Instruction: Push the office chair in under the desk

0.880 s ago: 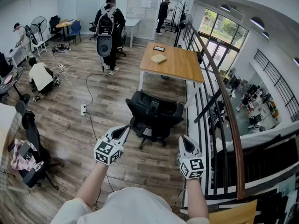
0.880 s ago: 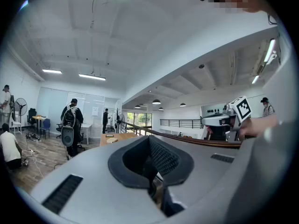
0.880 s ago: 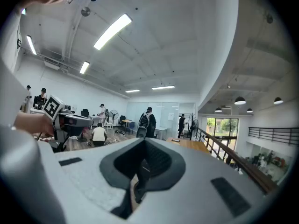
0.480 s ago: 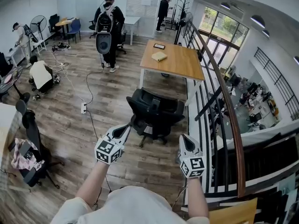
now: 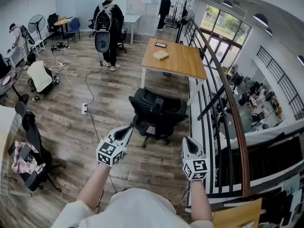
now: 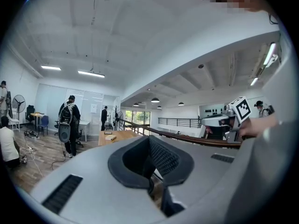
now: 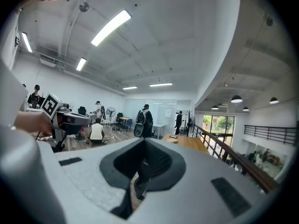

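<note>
Head view: office chair not yet under the desk, both grippers short of it.

The black office chair (image 5: 156, 113) stands on the wood floor just off the near end of the wooden desk (image 5: 178, 63), clear of the desktop and not tucked in. The left gripper (image 5: 129, 128) points at the chair's left edge, very close; whether it touches I cannot tell. The right gripper (image 5: 188, 141) hangs near the chair's right side, apart from it and beside the railing (image 5: 223, 94). Both pairs of jaws are pressed together with nothing between them. This looks like the approach step. Next, the closed tips likely need to bear on the chair's near side and drive it straight toward the desk, staying between the desk's legs.
</note>
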Available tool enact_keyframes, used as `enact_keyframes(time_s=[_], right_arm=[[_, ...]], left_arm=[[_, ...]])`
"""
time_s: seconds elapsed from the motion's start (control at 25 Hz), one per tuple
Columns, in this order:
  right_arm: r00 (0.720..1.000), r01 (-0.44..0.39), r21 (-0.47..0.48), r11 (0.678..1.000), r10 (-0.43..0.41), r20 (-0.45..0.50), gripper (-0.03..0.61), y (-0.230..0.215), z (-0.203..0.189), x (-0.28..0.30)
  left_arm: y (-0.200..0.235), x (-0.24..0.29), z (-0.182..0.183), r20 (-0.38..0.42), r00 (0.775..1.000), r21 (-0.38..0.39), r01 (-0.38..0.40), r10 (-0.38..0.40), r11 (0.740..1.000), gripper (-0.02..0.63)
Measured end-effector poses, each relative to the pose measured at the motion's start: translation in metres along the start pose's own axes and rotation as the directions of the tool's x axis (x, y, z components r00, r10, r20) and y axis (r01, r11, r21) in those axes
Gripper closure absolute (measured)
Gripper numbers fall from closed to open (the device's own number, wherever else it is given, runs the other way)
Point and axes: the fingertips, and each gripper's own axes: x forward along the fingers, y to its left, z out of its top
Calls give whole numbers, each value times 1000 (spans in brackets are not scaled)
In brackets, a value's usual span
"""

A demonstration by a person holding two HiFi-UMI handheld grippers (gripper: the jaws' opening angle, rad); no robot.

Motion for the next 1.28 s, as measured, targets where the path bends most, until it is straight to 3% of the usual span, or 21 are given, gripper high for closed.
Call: enact_keyframes(time_s=[0.48, 1.0, 1.28], right_arm=[[999, -34, -12, 999, 34, -26, 517, 16, -7, 3], [999, -9, 7, 1000, 9, -32, 456, 22, -7, 9], [999, 13, 11, 1000, -13, -45, 451, 30, -12, 14]], left_arm=[[0, -2, -9, -16, 1000, -7, 16, -16, 1000, 578], [9, -1, -14, -33, 999, -5, 35, -35, 999, 452], [22, -5, -23, -45, 998, -24, 49, -50, 998, 452]])
